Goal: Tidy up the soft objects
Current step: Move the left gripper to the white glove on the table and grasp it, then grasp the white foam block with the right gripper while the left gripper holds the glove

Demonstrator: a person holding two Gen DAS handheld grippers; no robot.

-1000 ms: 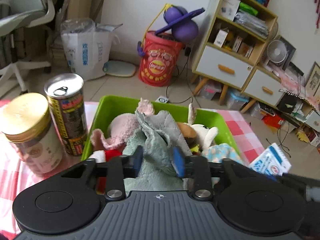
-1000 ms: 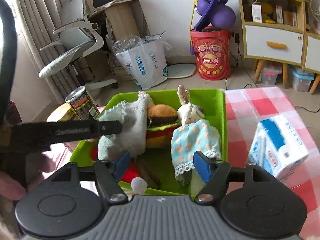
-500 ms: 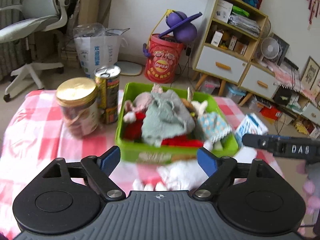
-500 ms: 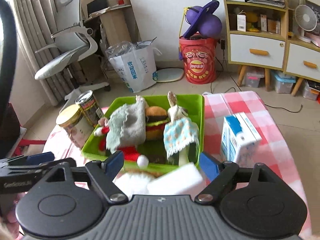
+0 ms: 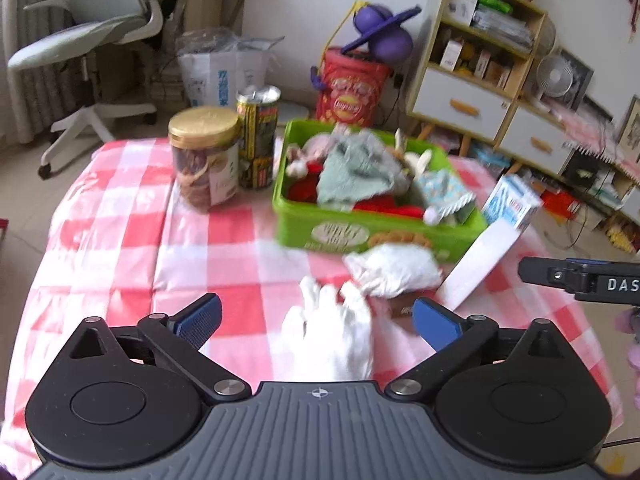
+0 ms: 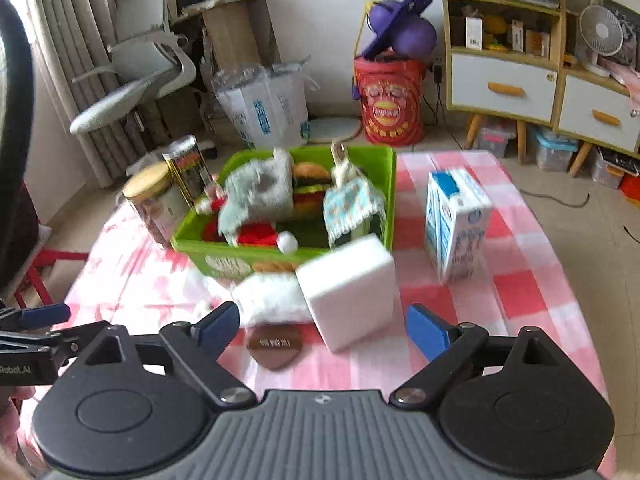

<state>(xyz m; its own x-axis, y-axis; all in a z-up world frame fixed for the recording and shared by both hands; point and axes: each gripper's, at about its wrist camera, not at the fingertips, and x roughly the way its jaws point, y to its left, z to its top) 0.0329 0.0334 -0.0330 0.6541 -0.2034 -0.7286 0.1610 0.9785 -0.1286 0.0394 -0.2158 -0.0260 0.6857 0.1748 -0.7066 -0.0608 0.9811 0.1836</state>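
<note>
The green bin holds a grey-green cloth, a patterned blue cloth and plush toys. In front of it on the checked cloth lie a white glove, a white fluffy piece and a white foam block. My left gripper is opening wide above the glove, not touching it. My right gripper is opening too. The foam block lies just ahead between its fingers, untouched. The bin and the fluffy piece show there as well.
A gold-lidded jar and a can stand left of the bin, a milk carton to its right. A brown heart-shaped tag lies near the block. Beyond the table are a chair, a red barrel and shelves.
Both grippers have pulled back from the bin toward the table's near side and their jaws have widened. The left one let go of the grey-green cloth, which stays in the bin.
</note>
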